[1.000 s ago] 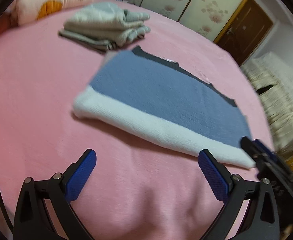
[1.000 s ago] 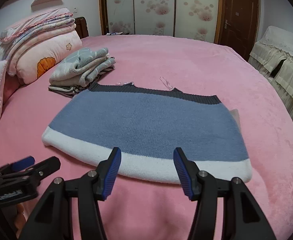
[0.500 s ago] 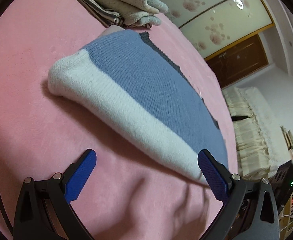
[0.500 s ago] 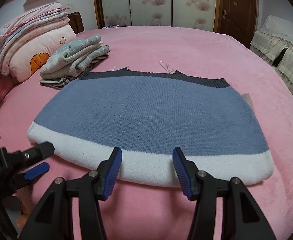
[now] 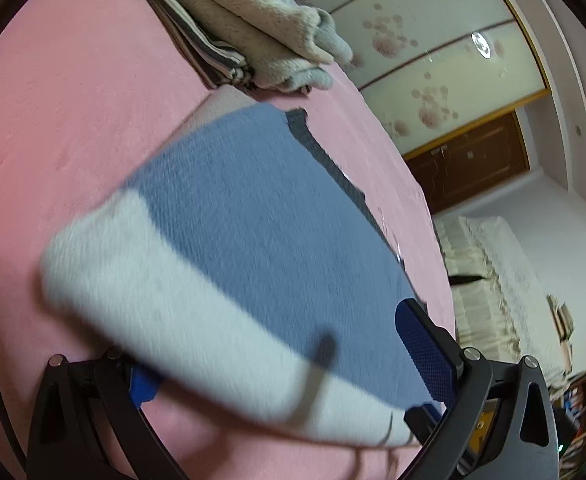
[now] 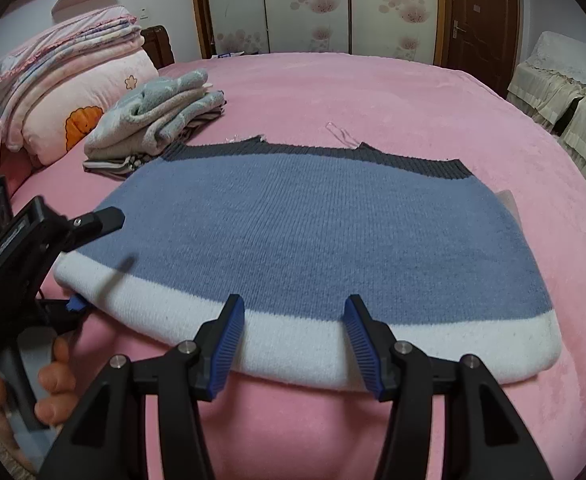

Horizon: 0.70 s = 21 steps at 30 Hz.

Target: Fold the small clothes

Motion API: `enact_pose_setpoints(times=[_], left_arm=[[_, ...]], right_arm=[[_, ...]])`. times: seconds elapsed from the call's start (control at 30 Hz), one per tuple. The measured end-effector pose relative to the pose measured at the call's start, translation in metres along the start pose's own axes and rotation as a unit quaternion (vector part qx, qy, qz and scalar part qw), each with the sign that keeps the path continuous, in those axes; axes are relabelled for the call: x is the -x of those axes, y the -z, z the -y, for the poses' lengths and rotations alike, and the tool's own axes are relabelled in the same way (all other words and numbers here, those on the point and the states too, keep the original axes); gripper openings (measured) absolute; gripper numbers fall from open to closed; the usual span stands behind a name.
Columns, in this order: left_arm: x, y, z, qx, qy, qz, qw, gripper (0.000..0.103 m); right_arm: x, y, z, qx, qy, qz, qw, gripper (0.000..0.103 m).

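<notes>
Prob. bedroom: pink bed, wardrobe.

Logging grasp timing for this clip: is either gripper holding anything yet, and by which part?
Nothing is held. The left gripper straddles the sweater's white hem at one corner, jaws wide open. The right gripper rests open over the hem's middle.

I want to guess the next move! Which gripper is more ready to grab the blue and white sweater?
Probably the left gripper: its open jaws already straddle the sweater's white corner, one above, one beneath. The right gripper is open over the white hem with nothing underneath.
</notes>
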<state>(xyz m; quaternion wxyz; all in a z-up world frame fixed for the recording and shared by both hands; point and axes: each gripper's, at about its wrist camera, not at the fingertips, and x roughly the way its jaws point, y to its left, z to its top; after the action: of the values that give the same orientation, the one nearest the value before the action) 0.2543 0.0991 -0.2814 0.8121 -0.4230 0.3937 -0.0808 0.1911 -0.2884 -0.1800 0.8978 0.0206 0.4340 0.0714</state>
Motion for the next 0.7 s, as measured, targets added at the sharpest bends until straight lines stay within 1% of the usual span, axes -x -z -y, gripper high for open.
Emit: enact_pose_setpoints(times=[0.13,0.23,0.27,0.3,0.37,0.4,0.47,0.53,0.57,0.6,0.7], left_arm=[[-0.007,-0.009,-0.003,0.01,0.0,0.007,0.9999,0.099],[-0.01,-0.014,-0.003,0.011,-0.011,0.006,0.9999,0.085],[-0.011,-0.014,-0.005,0.012,-0.018,0.004,0.9998,0.072],[-0.012,-0.015,-0.006,0.013,-0.024,-0.001,0.9996,0.054],[-0.017,-0.019,-0.01,0.007,-0.035,-0.013,0.9993,0.037],[-0.017,-0.02,-0.011,0.003,-0.035,-0.015,0.9993,0.031],[-0.015,-0.021,-0.01,-0.01,-0.043,-0.015,0.9989,0.026],[-0.011,-0.02,-0.002,-0.032,-0.058,-0.008,0.9978,0.023],[-0.009,-0.02,0.004,-0.045,-0.068,-0.003,0.9966,0.021],[-0.006,-0.019,0.011,-0.063,-0.077,0.005,0.995,0.018],[0.007,-0.015,0.036,-0.116,-0.094,0.03,0.9884,0.016]], right_arm=[[-0.002,-0.005,0.003,-0.004,0.002,0.003,1.0,0.052],[-0.005,-0.01,0.006,-0.01,0.001,0.004,1.0,0.05],[-0.006,-0.012,0.007,-0.012,0.001,0.005,1.0,0.049],[-0.007,-0.014,0.007,-0.013,0.001,0.005,1.0,0.047],[-0.009,-0.019,0.008,-0.017,-0.001,0.008,1.0,0.046],[-0.01,-0.022,0.008,-0.017,-0.001,0.011,1.0,0.045],[-0.013,-0.027,0.006,-0.014,0.001,0.013,1.0,0.041],[-0.019,-0.033,0.003,-0.007,0.002,0.01,1.0,0.034],[-0.023,-0.037,0.001,-0.004,0.0,0.008,1.0,0.029],[-0.026,-0.04,-0.001,-0.002,-0.001,0.008,1.0,0.024],[-0.037,-0.051,-0.007,0.005,-0.01,0.01,1.0,0.016]])
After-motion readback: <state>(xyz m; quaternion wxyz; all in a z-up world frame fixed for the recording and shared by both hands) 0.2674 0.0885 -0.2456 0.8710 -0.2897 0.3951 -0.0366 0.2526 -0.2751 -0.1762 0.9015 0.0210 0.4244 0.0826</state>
